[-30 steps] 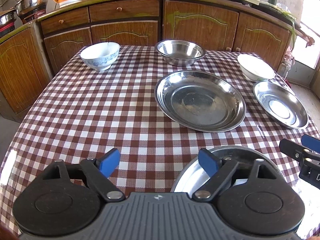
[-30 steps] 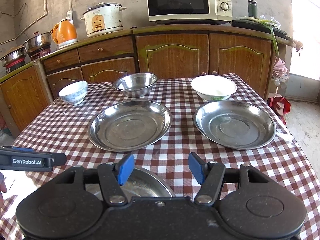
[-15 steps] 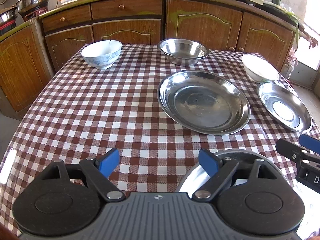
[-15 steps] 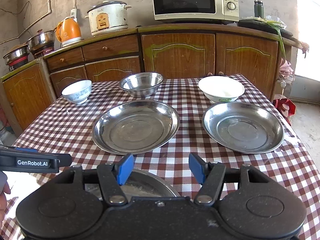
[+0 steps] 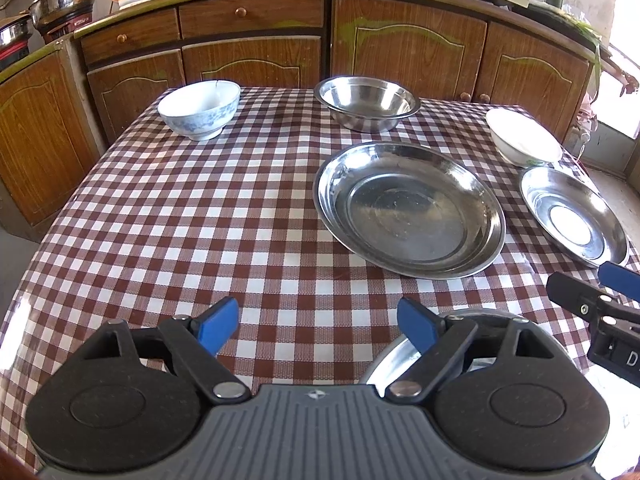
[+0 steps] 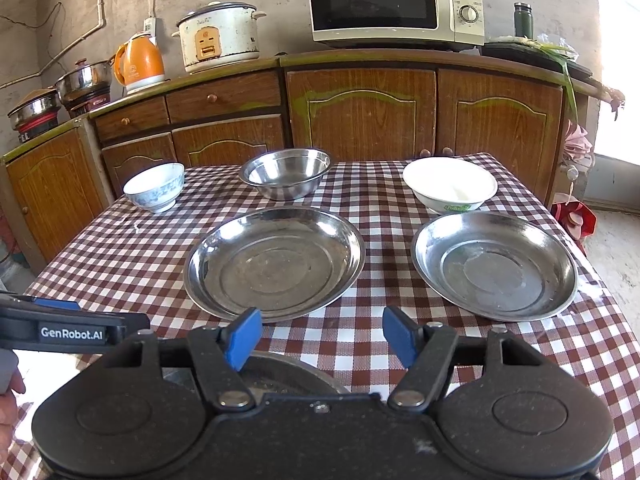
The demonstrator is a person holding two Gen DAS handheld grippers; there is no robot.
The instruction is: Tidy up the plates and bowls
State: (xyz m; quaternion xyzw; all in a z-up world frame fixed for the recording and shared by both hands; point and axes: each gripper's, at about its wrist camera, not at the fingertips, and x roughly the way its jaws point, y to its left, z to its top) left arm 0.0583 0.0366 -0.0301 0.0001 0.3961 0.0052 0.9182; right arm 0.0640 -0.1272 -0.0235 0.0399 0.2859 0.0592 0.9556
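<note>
A home kitchen: microwave (image 6: 394,2), rice cooker (image 6: 218,36) (and kettle (image 6: 140,62)) on wooden cabinets (image 6: 360,108).

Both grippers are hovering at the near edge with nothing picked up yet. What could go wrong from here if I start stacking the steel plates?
The near plate sits mostly hidden under the right hand-held gripper, whose empty jaws are opening; closing blind may miss its rim. The left hand-held gripper is close beside it, so they could collide. The right plate lies close to the table edge and might slide off the glossy cloth if nudged.
</note>
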